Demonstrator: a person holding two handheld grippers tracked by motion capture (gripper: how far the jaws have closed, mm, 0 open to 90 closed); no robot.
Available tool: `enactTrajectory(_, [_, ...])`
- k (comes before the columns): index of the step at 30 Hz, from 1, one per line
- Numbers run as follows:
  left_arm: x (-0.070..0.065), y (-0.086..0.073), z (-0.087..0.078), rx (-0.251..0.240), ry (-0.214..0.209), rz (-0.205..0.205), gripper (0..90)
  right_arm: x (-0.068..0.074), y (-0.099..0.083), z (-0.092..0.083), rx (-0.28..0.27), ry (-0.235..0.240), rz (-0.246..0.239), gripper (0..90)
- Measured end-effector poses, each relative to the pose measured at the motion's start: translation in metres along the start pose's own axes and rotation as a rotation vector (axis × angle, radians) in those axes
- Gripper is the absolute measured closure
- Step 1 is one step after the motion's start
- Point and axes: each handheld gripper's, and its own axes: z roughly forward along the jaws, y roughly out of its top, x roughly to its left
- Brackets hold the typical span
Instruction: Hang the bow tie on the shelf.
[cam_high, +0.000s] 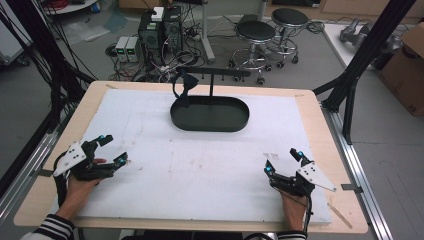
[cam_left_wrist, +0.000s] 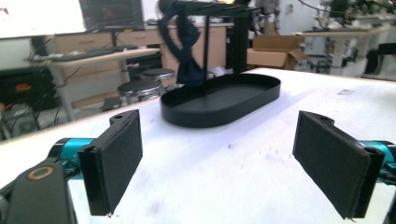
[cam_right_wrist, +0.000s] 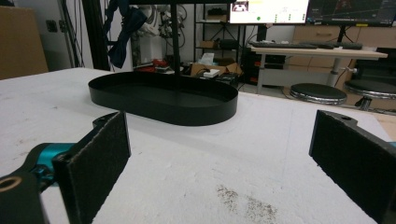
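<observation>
Your left gripper (cam_high: 112, 150) rests low over the near left part of the desk (cam_high: 60, 150), with its two black jaws standing wide apart and nothing between them; the felt-faced pads (cam_left_wrist: 116, 158) show bare white surface in the gap. Your right gripper (cam_high: 283, 161) sits at the near right part of the white mat (cam_high: 200, 165), its jaws likewise spread wide and holding nothing, and a faint brownish stain (cam_right_wrist: 243, 200) marks the mat just ahead of it. Both grippers point toward the far middle of the desk, where a black oval tray (cam_high: 209, 114) lies flat on the mat, well apart from either gripper. A thin black post (cam_high: 210, 85) rises from the tray and carries a horizontal bar (cam_high: 220, 73) at its top. A dark blue cloth (cam_high: 183, 90) hangs from the left end of that bar, twisted and knotted, its lower end reaching down to the tray's left rim. In the left gripper view the cloth (cam_left_wrist: 184, 51) hangs straight ahead behind the tray (cam_left_wrist: 219, 100); in the right gripper view it (cam_right_wrist: 123, 30) hangs at upper left above the tray (cam_right_wrist: 163, 100).
</observation>
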Motion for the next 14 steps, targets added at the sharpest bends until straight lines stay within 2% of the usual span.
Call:
enactTrajectory(5, [-0.0002,-0.0061,-0.0099,-0.055,0.069,0.003,15.8,0.0002,-0.0001,-0.0001,0.001,-0.003,0.003,4.3])
enactTrajectory(8, [0.0004,-0.0068,-0.0107,-0.066,0.095,-0.02,15.8,-0.0002,-0.0001,-0.0001,-0.001,-0.003,0.002,4.3])
enactTrajectory(10, [0.0015,-0.007,-0.011,-0.066,0.1,-0.032,15.8,0.0007,-0.0001,-0.0005,0.003,-0.001,0.008,4.3])
enactTrajectory(14, [0.0013,-0.007,-0.0109,-0.063,0.099,-0.031,15.8,0.0001,-0.0003,-0.0006,-0.004,-0.002,0.0,4.3])
